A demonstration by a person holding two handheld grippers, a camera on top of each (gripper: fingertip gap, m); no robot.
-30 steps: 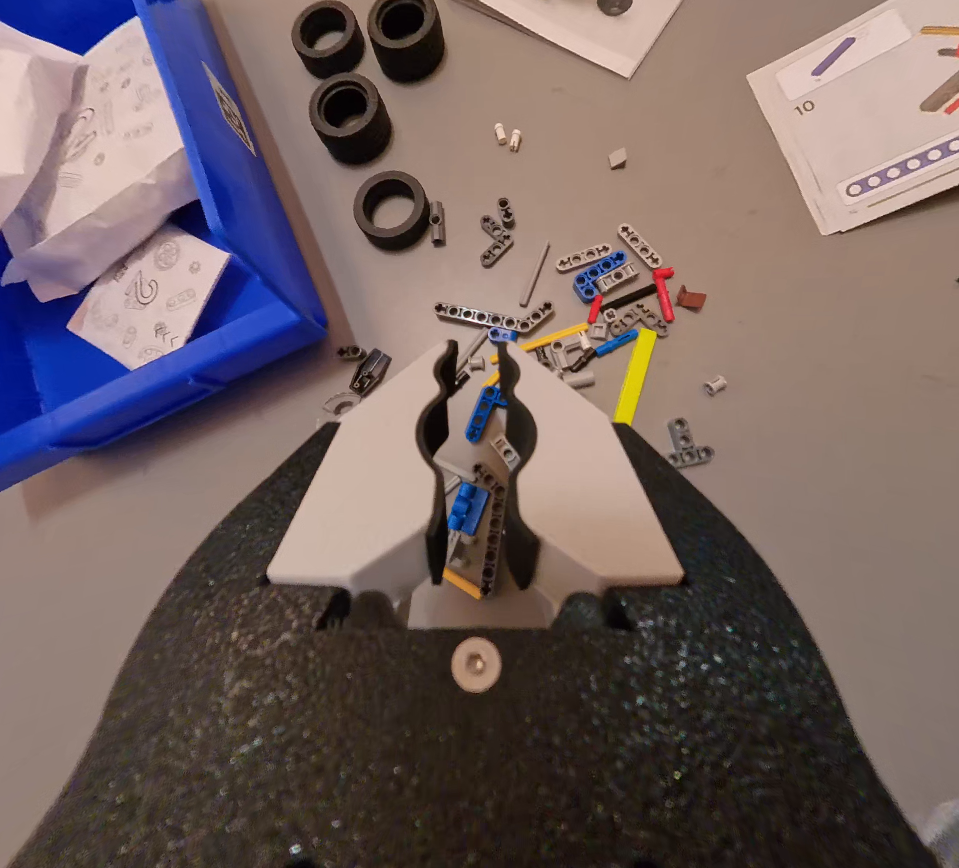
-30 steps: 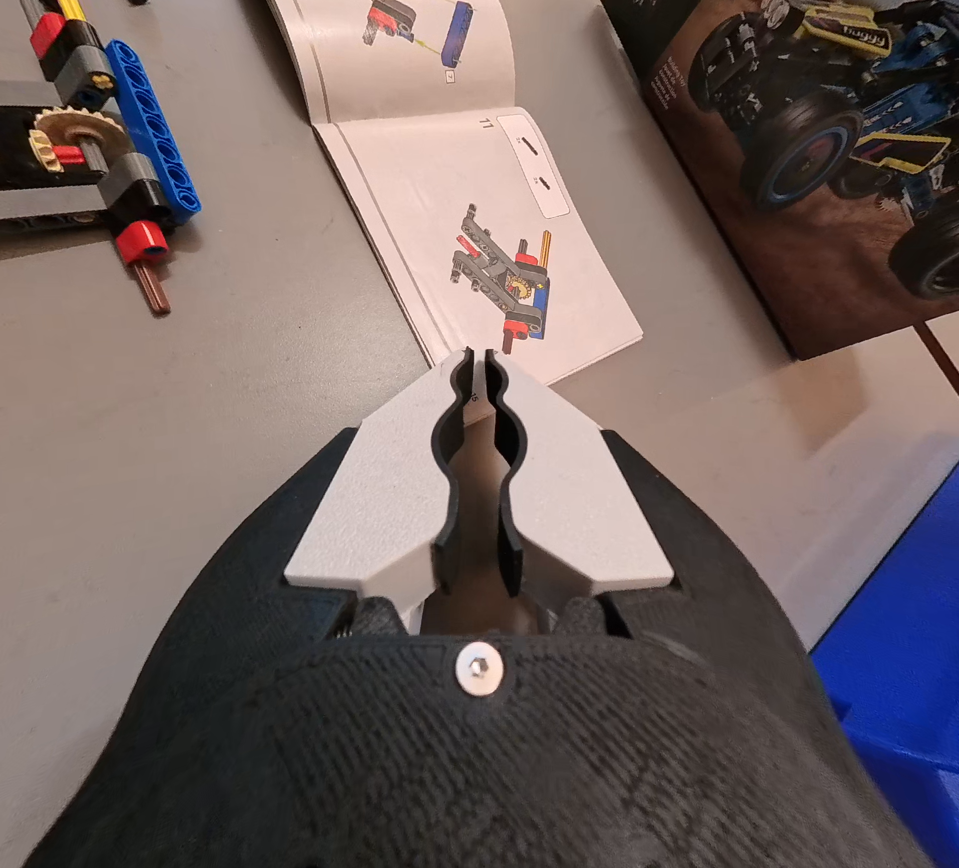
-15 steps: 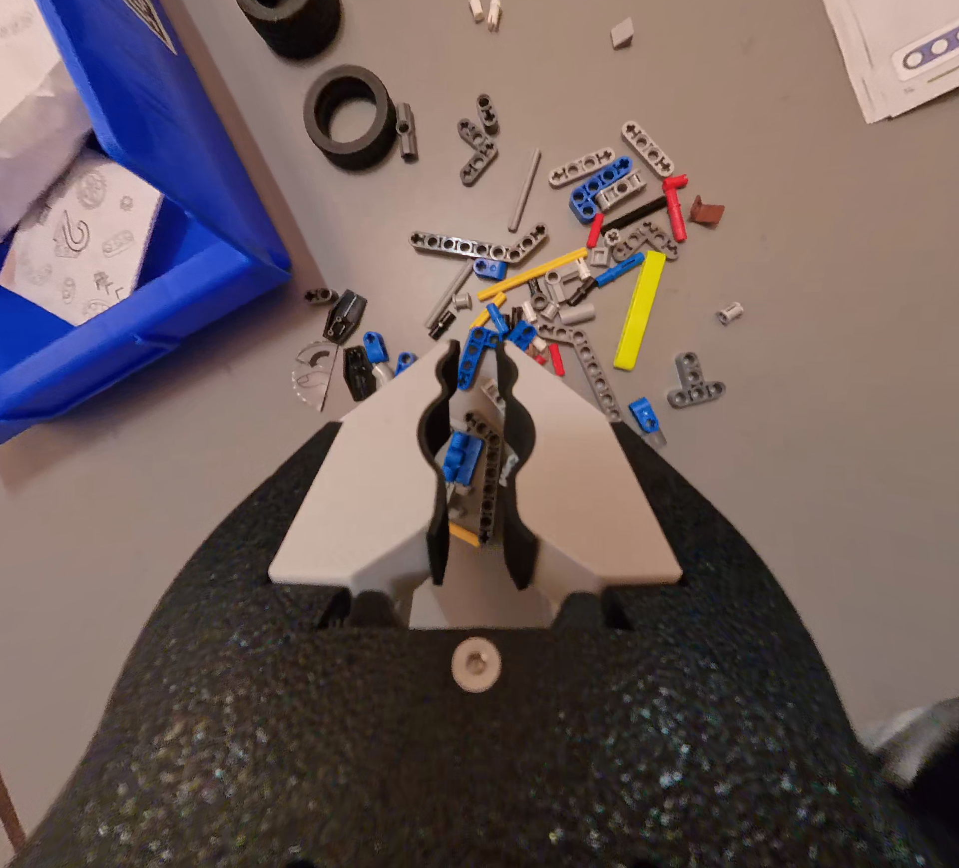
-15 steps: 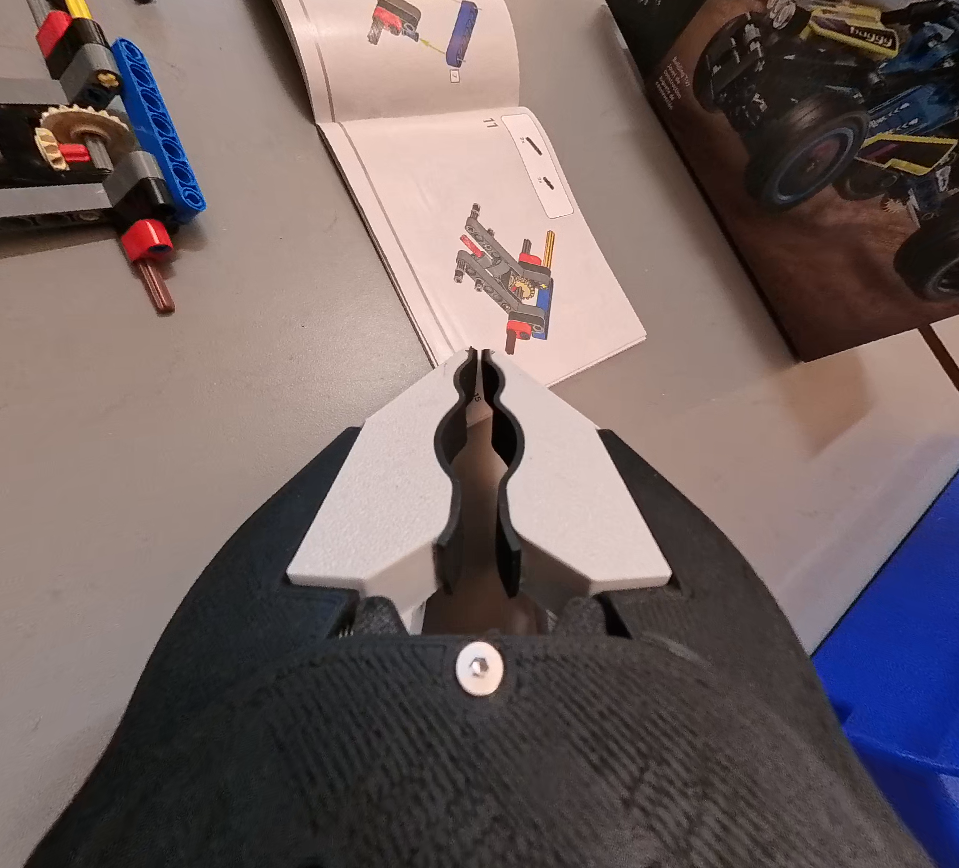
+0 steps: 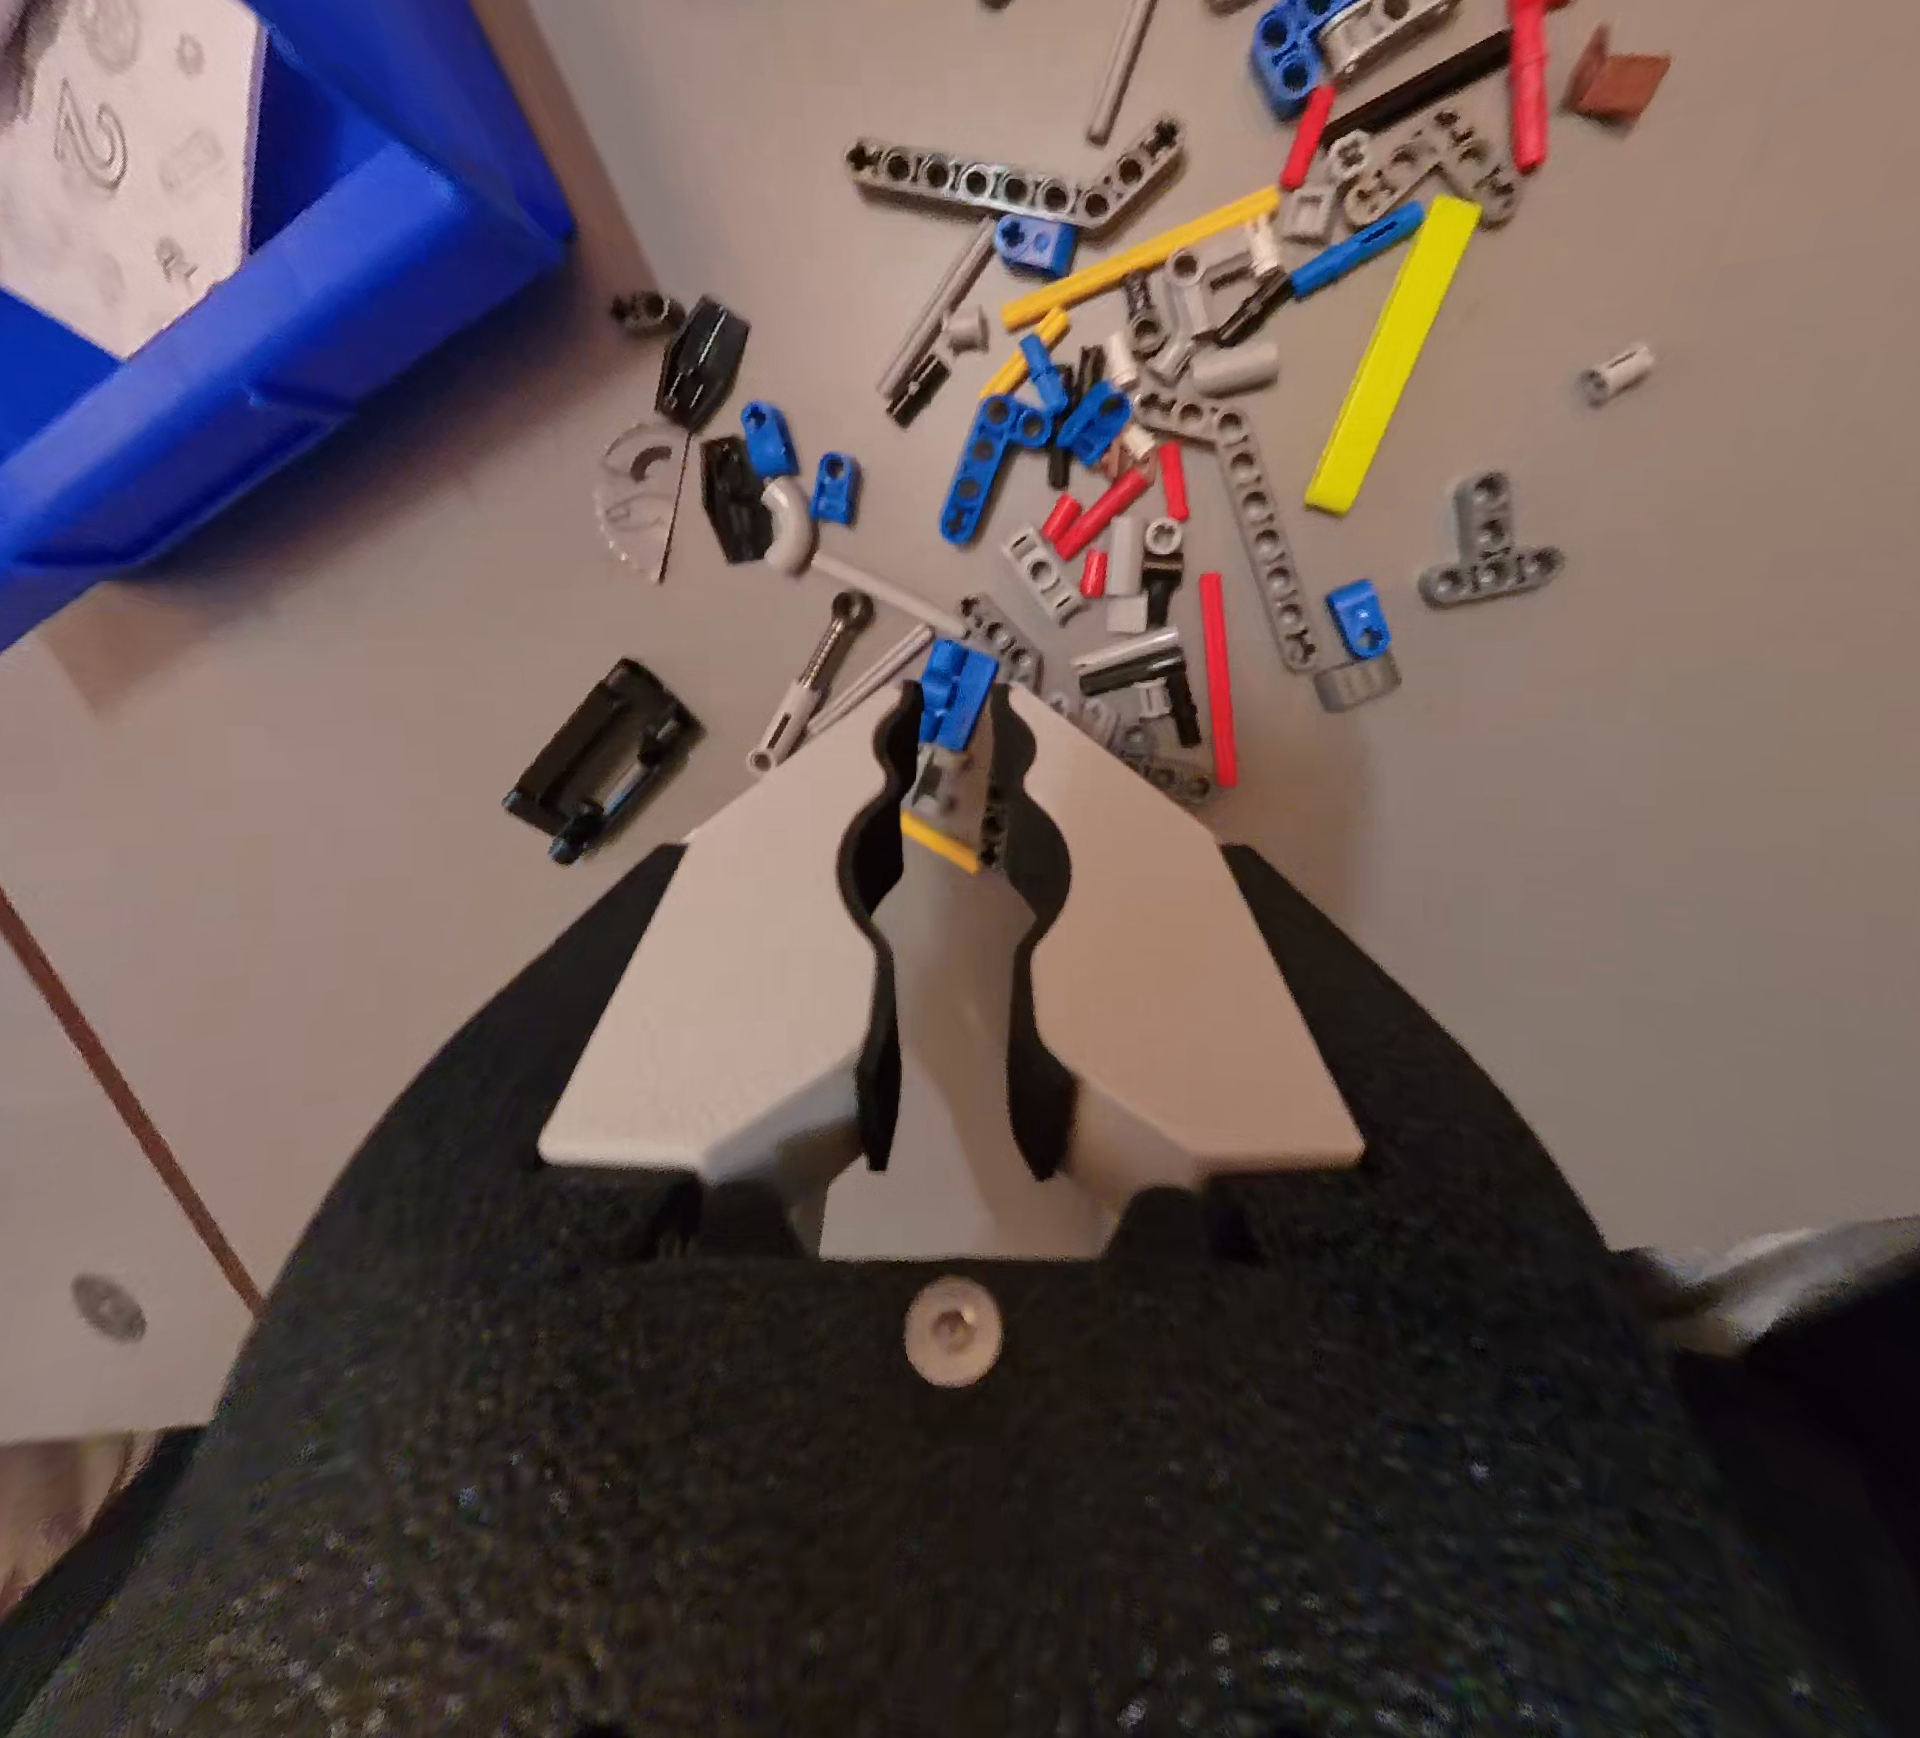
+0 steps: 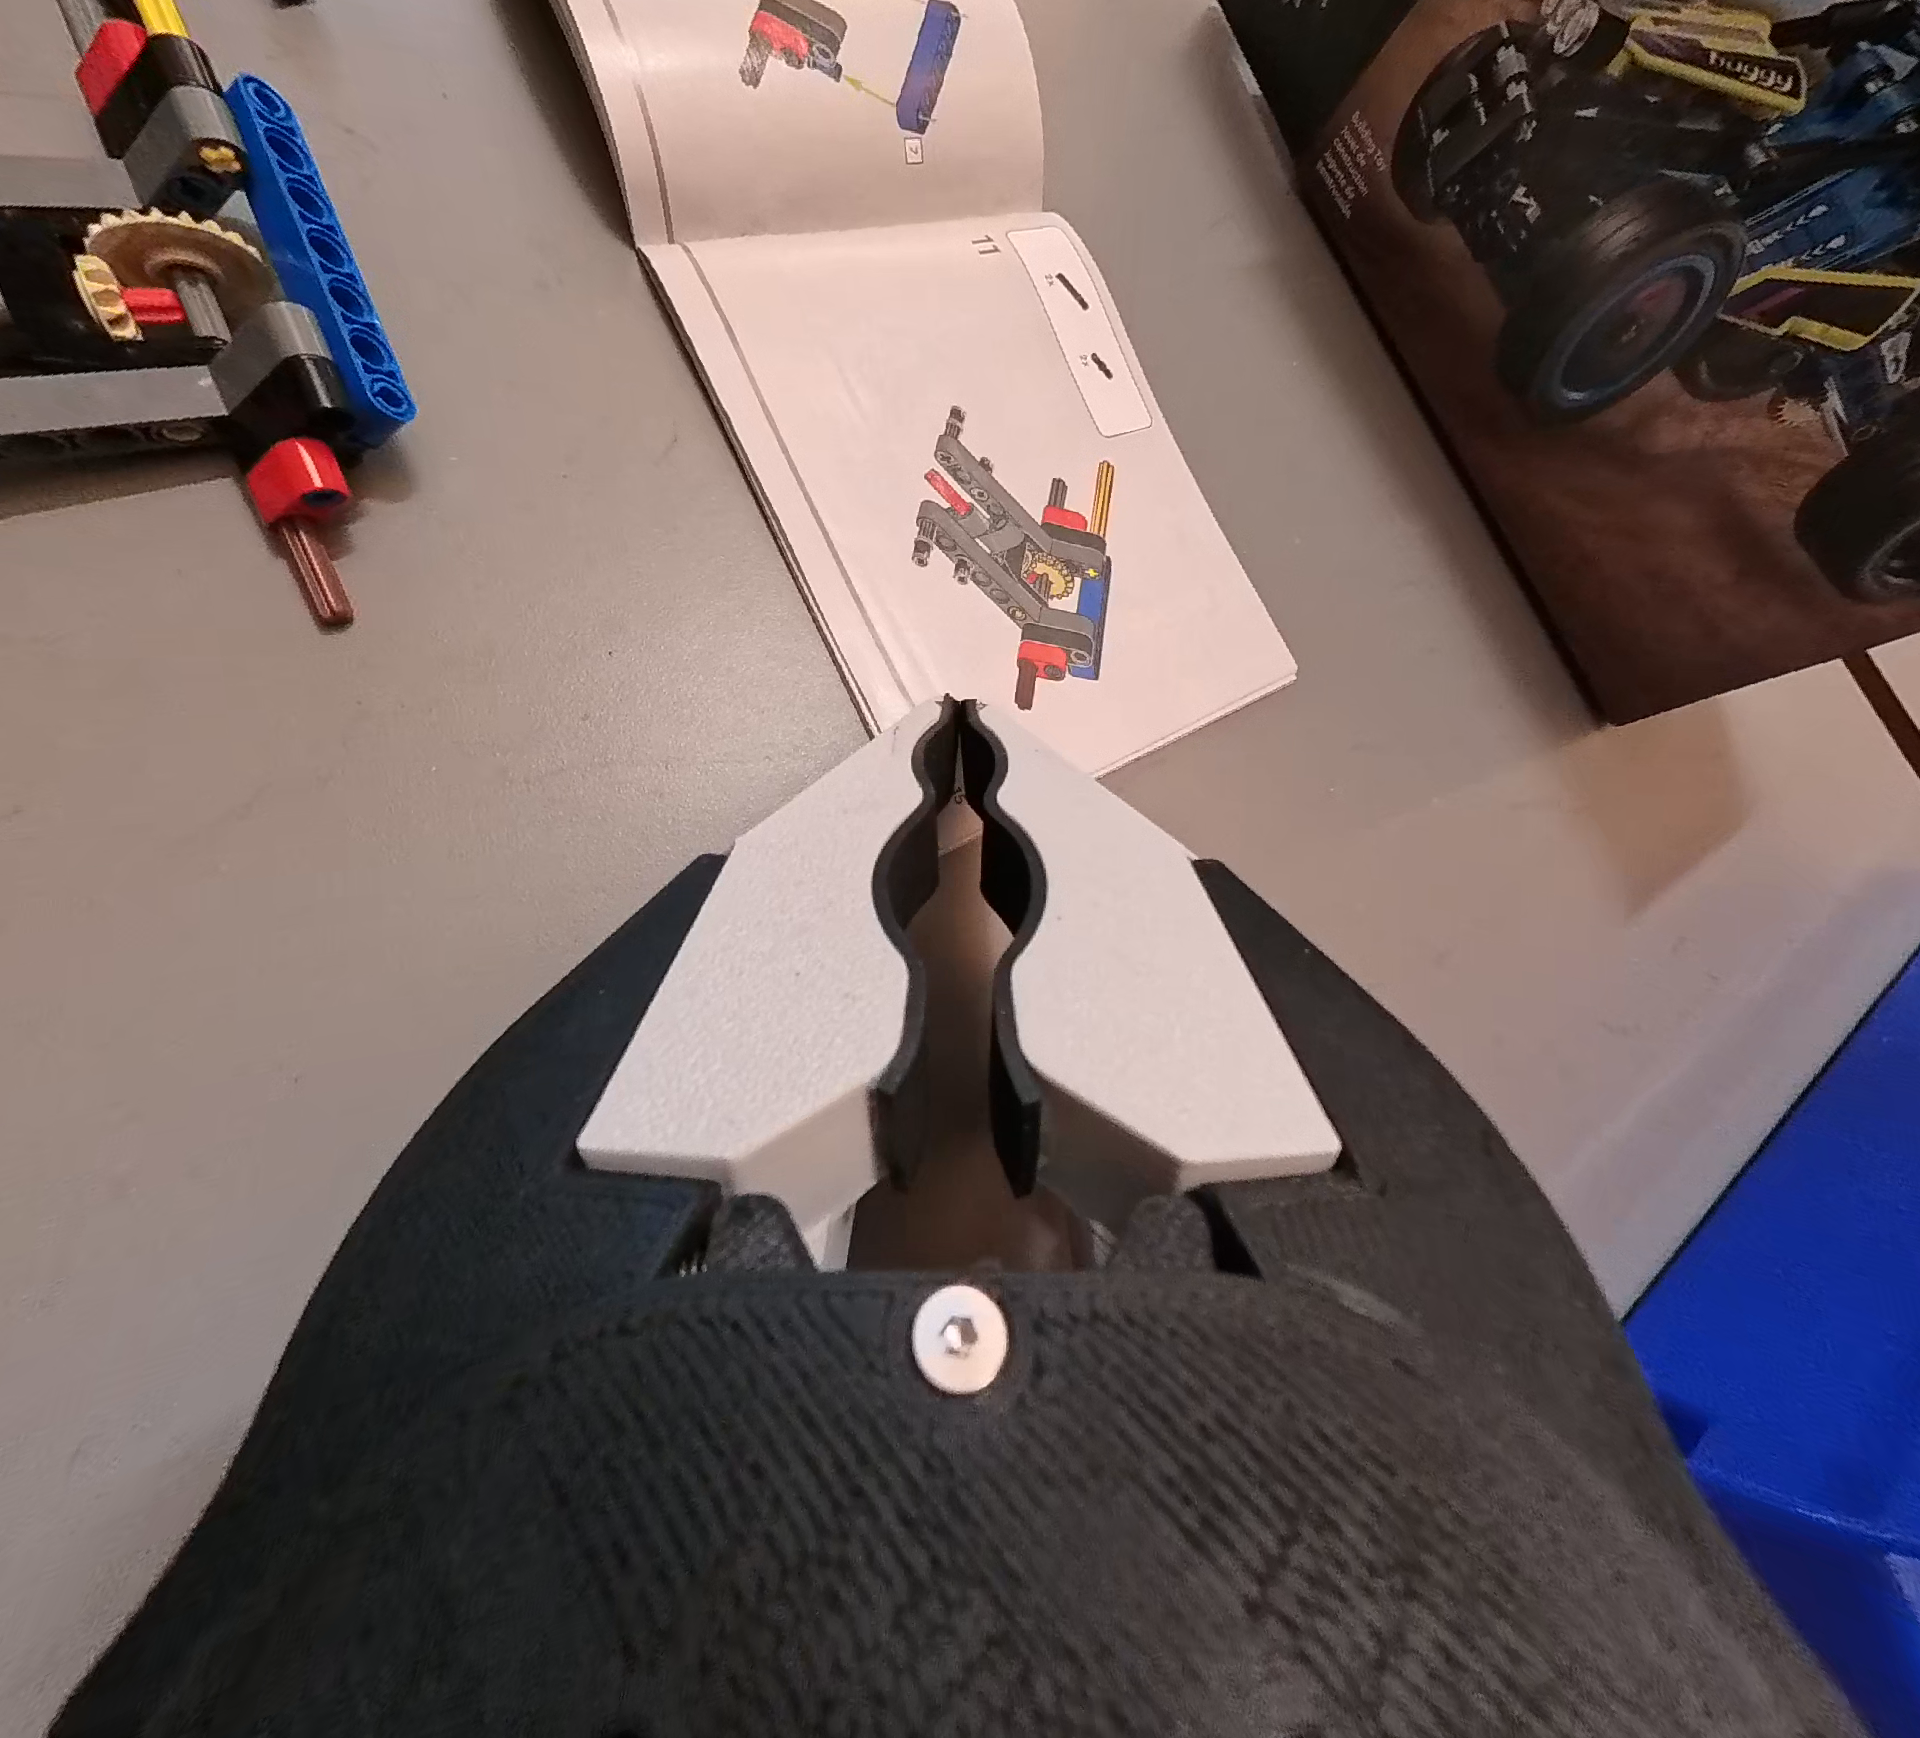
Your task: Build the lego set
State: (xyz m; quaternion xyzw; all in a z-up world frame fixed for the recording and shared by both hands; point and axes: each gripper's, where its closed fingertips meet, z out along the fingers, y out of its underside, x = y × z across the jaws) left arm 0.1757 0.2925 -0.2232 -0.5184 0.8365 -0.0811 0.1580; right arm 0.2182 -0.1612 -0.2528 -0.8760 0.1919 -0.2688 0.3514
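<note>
Lego pieces (image 5: 1164, 400) lie scattered on the grey worktop (image 5: 1662, 753) from 12 to 2 o'clock of your left tongs (image 5: 954, 712). Those tongs are clamped on a small blue, grey and yellow sub-assembly (image 5: 954, 753). A blue bin (image 5: 343, 254) sits at 10 o'clock. Your right tongs (image 6: 958, 714) are closed on nothing, tips over the open instruction booklet (image 6: 935, 400); the partly built gear assembly (image 6: 208, 286) lies at 10 o'clock, the set's box (image 6: 1621, 234) at 2 o'clock.

grey table (image 6: 540, 753) bears loose lego pieces (image 5: 1195, 400), open booklet (image 6: 935, 400), box (image 6: 1621, 234), blue bin (image 5: 260, 286).
</note>
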